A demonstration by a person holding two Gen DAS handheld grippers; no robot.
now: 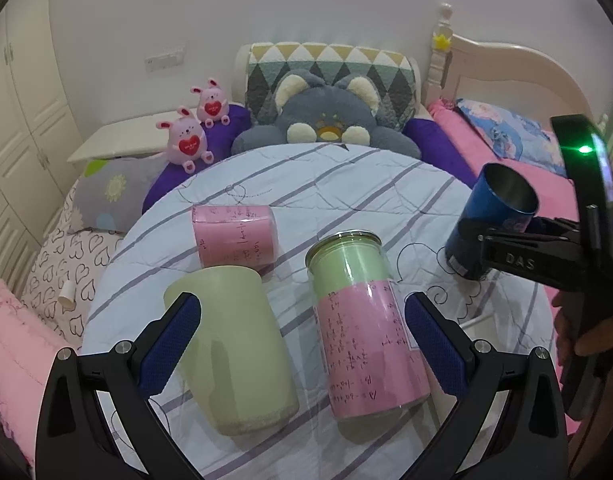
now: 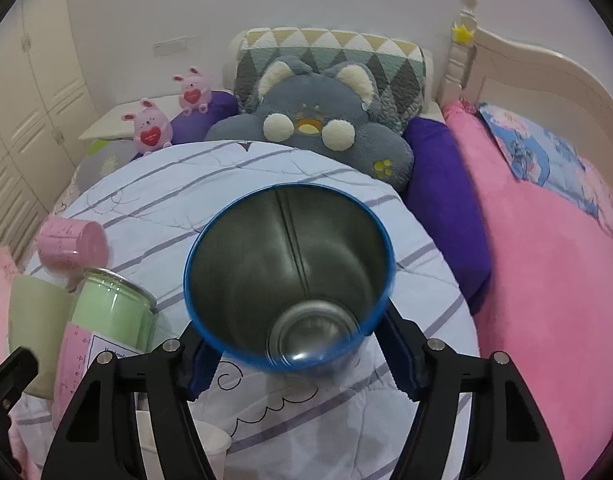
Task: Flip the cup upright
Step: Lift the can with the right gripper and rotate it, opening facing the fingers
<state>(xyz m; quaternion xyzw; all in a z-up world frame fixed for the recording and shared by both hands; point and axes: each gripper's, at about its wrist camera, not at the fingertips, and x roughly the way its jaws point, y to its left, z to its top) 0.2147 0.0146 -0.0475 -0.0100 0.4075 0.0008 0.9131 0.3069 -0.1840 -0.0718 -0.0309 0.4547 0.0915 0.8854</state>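
Observation:
My right gripper (image 2: 298,354) is shut on a blue metal cup (image 2: 290,276) and holds it tilted, mouth up and away, just above the striped quilt; the cup also shows at the right of the left wrist view (image 1: 492,224). My left gripper (image 1: 302,344) is open and empty, low over the quilt. Between its fingers stand a pale green plastic cup (image 1: 234,352), mouth down, and a glass jar with a pink label (image 1: 362,328), lying tilted. A small pink cup (image 1: 234,236) lies on its side further back.
The round striped quilt (image 1: 346,184) covers a soft mound on a bed. A grey plush cat (image 1: 326,120), two pink bunny toys (image 1: 186,142), purple cushions and a pink blanket (image 2: 546,280) surround it. A white paper cup (image 2: 210,444) sits near the front.

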